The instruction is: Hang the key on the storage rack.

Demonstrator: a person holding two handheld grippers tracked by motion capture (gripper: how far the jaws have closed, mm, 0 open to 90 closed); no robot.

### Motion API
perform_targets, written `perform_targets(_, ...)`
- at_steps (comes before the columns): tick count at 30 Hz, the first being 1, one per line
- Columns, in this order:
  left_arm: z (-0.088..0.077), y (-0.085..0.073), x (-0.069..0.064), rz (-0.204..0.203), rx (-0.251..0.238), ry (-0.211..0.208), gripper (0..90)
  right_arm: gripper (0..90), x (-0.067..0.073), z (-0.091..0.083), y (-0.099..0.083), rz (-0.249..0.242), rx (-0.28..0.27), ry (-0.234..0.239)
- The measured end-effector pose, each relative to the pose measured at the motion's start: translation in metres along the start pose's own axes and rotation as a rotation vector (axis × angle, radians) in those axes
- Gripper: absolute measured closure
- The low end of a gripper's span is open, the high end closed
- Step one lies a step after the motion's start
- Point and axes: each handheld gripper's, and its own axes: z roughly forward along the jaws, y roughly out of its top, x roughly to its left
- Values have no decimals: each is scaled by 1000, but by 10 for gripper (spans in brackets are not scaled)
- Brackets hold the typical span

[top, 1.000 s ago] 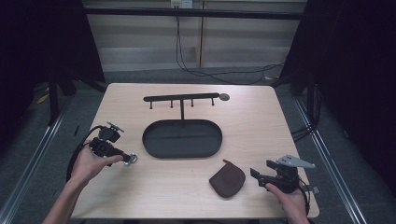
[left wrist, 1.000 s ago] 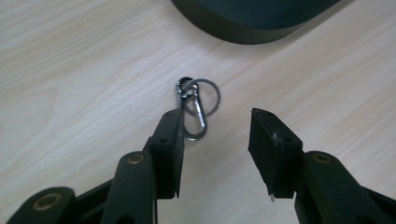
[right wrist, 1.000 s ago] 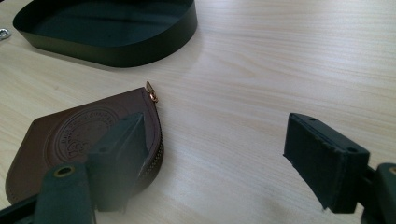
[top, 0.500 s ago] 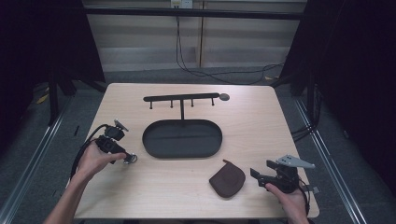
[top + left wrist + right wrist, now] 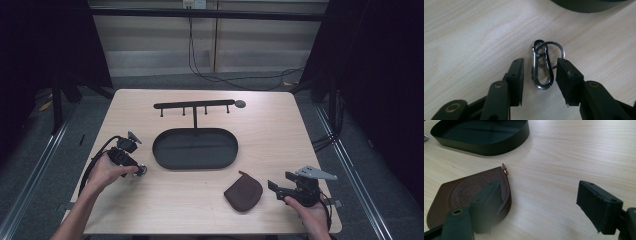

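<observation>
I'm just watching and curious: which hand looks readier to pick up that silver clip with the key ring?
Left. The left gripper has its jaws either side of the silver metal carabiner clip lying on the table, not yet pinching it. The right gripper sits open near the brown leather zip pouch.

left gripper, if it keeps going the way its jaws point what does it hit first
Most likely the carabiner with its key ring, lying on the table between the open jaws of the left gripper; no contact yet, though depth is unclear.

One carabiner (image 5: 541,67) with one key ring (image 5: 552,50), one brown pouch (image 5: 243,191), one dark oval tray (image 5: 162,155), one hook rack (image 5: 194,105), two tongs.
</observation>
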Motion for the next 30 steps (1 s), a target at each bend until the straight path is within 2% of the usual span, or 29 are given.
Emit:
perform_targets(7,1,1,-1,11,-2,-1,688,204,0,0,0,-2,1,-5)
perform_targets(13,0,0,-1,29,5,13,700,204,0,0,0,-2,2,-6)
perform_targets(16,0,0,-2,26,-1,22,702,204,0,0,0,-1,3,-6)
perform_targets(20,-2,-1,-2,37,5,19,704,204,0,0,0,-1,3,-7)
perform_targets(27,-5,-2,-3,23,-12,21,710,204,0,0,0,1,6,-11)
perform_targets(30,-7,-2,-4,35,-11,12,716,204,0,0,0,4,5,-13)
